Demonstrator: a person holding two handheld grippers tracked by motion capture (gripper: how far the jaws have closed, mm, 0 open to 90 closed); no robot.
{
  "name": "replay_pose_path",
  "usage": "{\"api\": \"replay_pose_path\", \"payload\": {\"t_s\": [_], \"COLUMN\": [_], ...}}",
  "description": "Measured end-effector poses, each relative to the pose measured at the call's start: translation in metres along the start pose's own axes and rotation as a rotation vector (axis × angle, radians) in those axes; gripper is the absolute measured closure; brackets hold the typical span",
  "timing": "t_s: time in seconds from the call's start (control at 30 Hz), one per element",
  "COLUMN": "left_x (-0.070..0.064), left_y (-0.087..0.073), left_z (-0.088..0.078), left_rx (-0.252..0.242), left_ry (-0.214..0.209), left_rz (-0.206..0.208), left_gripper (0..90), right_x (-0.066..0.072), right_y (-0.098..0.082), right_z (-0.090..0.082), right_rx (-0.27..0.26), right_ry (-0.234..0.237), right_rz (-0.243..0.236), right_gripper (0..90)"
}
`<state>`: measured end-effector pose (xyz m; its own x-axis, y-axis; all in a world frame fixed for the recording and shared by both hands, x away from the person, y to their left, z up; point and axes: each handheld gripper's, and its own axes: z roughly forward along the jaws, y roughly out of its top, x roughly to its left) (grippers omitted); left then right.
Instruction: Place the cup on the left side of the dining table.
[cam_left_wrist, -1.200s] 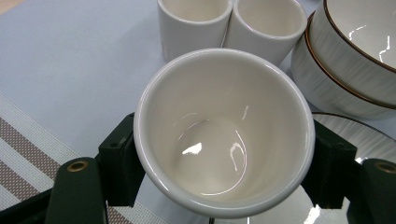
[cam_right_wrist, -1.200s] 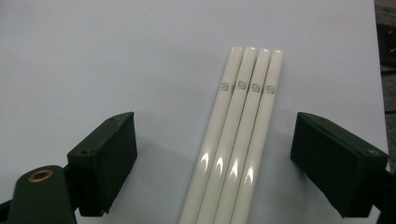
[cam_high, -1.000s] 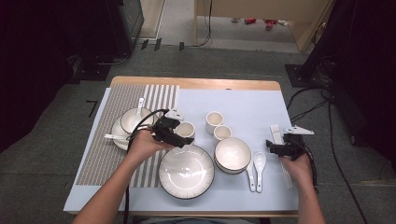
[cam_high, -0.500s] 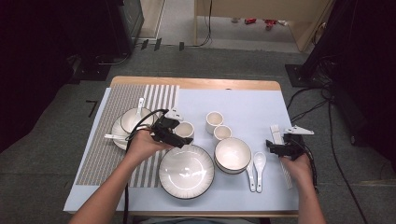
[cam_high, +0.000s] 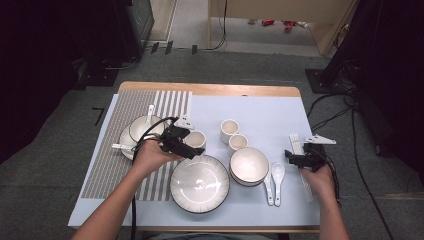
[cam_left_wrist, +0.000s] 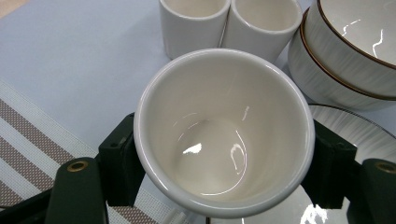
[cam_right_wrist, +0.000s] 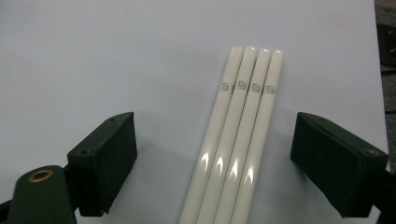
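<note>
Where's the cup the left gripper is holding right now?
High view: the cup sits left of centre, between the left gripper jaws, just above the plate and left of the two other cups.

I see a wooden table (cam_high: 210, 89) covered by a pale blue cloth (cam_high: 265, 112). At nine o'clock lies a striped mat (cam_high: 117, 150) bearing a saucer (cam_high: 125, 140). At six o'clock sits a large plate (cam_high: 199, 183), with stacked bowls (cam_high: 249, 166) just beside it. Two small cups (cam_high: 233, 135) touch near the centre. At four o'clock lie two spoons (cam_high: 274, 180), at three o'clock four white chopsticks (cam_right_wrist: 238, 135) side by side
</note>
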<state>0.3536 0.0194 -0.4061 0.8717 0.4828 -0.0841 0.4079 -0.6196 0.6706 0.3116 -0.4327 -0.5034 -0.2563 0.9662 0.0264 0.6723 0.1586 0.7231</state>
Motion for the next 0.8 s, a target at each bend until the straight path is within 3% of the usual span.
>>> {"api": "replay_pose_path", "payload": {"t_s": [0.47,0.8], "left_x": [0.0004,-0.0018], "left_y": [-0.0062,-0.008], "left_z": [-0.0045,-0.0083], "left_rx": [-0.006,-0.011], "left_ry": [-0.002,0.006], "left_rz": [-0.018,-0.007], "left_gripper": [27.9,27.9], "right_x": [0.0,0.0001], "right_y": [0.0,0.0], "right_z": [0.0,0.0], "right_rx": [0.0,0.0], "right_ry": [0.0,0.0], "right_rz": [0.0,0.0], "right_gripper": [14.1,14.2]}}
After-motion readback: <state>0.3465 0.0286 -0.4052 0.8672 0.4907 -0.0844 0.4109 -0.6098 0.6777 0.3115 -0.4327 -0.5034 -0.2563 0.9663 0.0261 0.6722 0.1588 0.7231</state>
